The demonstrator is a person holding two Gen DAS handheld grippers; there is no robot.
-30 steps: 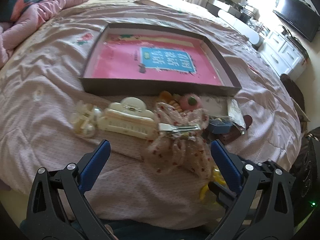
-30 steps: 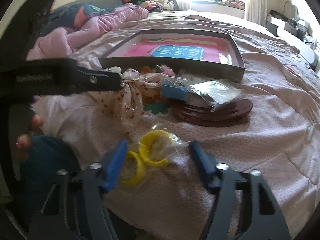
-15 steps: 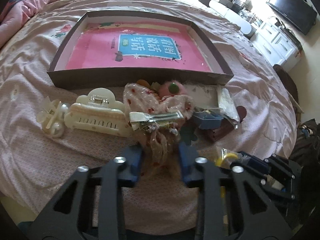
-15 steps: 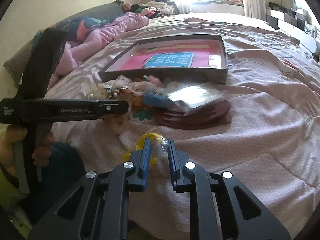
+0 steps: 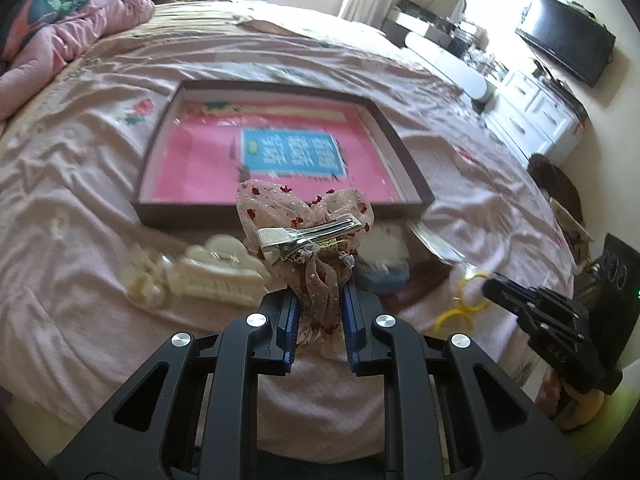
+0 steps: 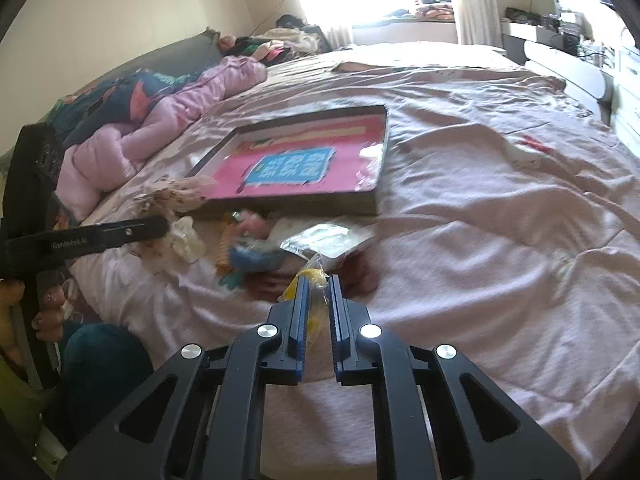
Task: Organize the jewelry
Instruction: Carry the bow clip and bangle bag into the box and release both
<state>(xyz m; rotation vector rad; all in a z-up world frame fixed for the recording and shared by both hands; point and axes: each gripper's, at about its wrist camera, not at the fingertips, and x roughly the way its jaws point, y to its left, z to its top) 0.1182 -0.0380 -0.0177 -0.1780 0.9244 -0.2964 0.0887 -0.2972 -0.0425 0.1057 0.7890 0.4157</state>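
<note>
The left gripper [image 5: 319, 304] is clamped on the trailing ribbon tails of a sheer, red-dotted hair bow [image 5: 306, 222], which stands lifted above the bed [image 5: 80, 184] with its metal clip [image 5: 310, 234] facing the camera. The right gripper [image 6: 318, 300] is closed on a small clear bag holding yellow rings [image 6: 312, 280], also raised off the bedding. The shallow dark tray [image 5: 400, 148] with the pink printed sheet [image 5: 192, 168] on its floor lies just beyond the pile of loose pieces: a cream claw clip [image 5: 218, 274], a blue item [image 5: 384, 274] and a clear packet [image 6: 324, 238] near the tray's front wall. The step in hand looks like carrying both pieces over that front wall and setting them inside. To do it well, the bow should travel high enough that its loops clear the rim, since only soft fabric is held and the heavier clip end may swing or sag. Lowering it until the clip rests on the pink sheet before releasing would keep it from tumbling. The bag appears pinched near its top, though the grip point is partly hidden, so a slow, level move is safer, and placing the two well apart in the tray keeps things sorted.
</note>
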